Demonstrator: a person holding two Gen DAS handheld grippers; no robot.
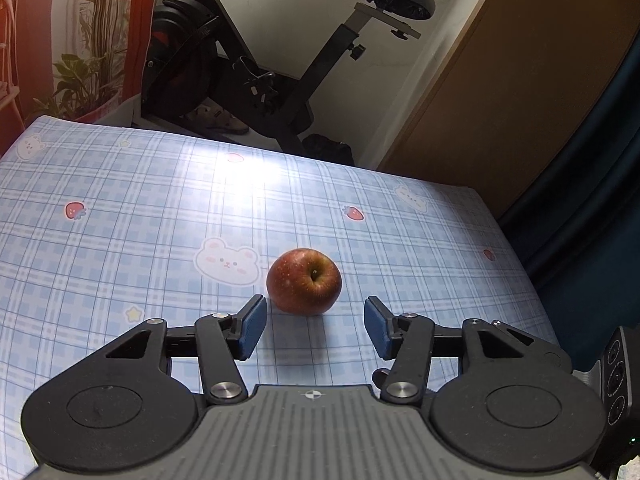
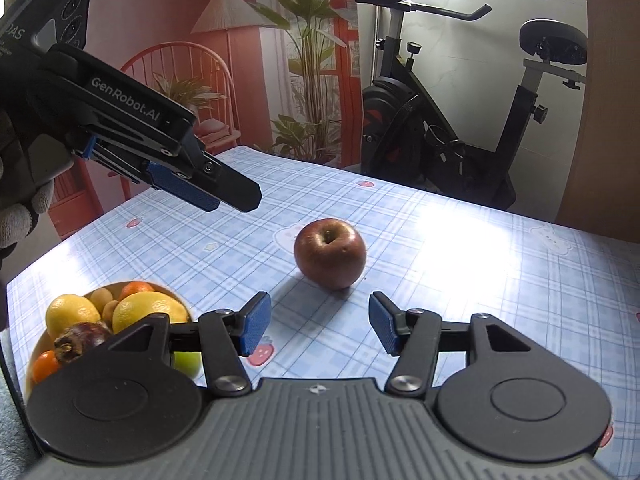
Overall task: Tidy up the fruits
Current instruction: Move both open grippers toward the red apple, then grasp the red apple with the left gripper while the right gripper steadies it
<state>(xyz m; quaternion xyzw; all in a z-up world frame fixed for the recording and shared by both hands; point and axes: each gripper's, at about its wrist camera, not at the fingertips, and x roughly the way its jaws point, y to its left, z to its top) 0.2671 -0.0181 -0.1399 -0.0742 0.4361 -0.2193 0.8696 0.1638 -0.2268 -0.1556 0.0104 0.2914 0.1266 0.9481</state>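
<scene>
Round dark-red apple [image 1: 304, 282] is sitting upright on the blue plaid tablecloth [image 1: 120, 240], just ahead of both wide-open, empty grippers (left [image 1: 314, 326], right [image 2: 318, 326]).

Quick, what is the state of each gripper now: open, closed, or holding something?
Left gripper: open, holding nothing; the red apple lies just ahead of its fingertips.
Right gripper: open, holding nothing; the apple sits on the table in front of it.

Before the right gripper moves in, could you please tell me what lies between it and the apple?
Only bare checked tablecloth, shown in the right wrist view: the open right gripper faces the apple with nothing between.
</scene>
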